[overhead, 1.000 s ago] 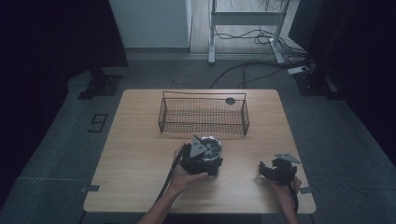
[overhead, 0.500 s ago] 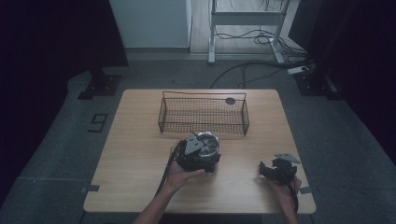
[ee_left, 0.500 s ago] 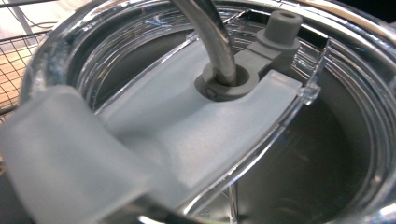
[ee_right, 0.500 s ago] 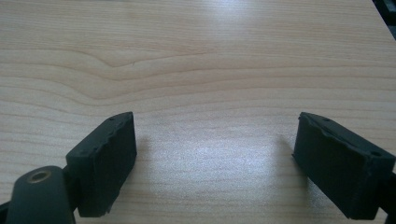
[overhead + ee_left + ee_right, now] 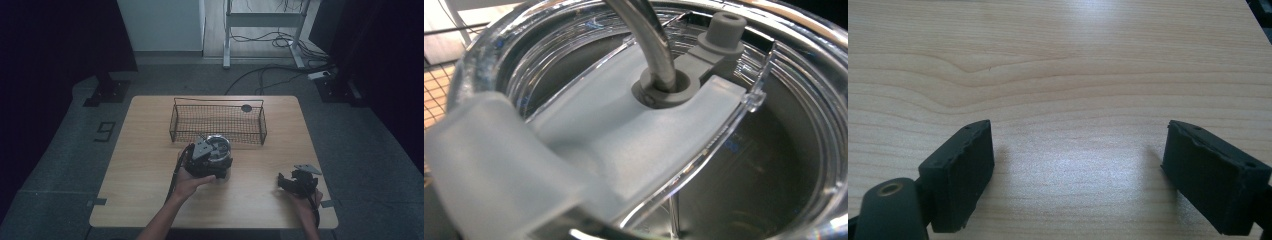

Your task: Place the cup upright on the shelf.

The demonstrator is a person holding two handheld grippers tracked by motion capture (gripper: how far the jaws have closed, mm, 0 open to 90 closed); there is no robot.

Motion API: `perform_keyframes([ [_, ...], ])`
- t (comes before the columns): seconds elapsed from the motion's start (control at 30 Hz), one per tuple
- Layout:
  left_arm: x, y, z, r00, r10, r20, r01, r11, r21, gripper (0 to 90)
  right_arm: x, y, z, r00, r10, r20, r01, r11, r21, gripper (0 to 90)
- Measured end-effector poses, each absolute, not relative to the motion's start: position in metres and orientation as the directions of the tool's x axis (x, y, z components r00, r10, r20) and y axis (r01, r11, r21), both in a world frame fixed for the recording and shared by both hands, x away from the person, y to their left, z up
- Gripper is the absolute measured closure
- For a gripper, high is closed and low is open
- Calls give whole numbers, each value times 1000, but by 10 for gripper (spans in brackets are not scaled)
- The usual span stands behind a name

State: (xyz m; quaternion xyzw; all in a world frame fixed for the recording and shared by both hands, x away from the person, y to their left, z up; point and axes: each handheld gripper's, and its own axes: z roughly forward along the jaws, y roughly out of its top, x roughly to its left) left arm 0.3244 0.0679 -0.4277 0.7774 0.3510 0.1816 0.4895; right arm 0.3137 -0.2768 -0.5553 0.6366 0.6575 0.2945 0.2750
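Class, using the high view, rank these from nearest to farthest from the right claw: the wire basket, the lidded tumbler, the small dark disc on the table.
From the right claw:
1. Lidded tumbler, to its left, mid-table.
2. Wire basket, beyond the tumbler, towards the far edge.
3. Small dark disc, behind the basket's far side.

A wire basket (image 5: 218, 122) sits behind a lidded cup (image 5: 218, 150) on the table (image 5: 150, 165).

floor marking (image 5: 105, 131) reading "9"

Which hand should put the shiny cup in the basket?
Probably the left. Its tool is right at the cup, just in front of the wire basket. The right tool rests open on the table, farther off.
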Motion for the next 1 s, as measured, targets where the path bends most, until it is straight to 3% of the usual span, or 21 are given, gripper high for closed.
perform_keyframes([
  [1.0, 348, 80, -402, 658, 751, -57, 366, -252, 896, 38, 314, -277, -555, -39, 999, 13, 676, 17, 737, 128],
])
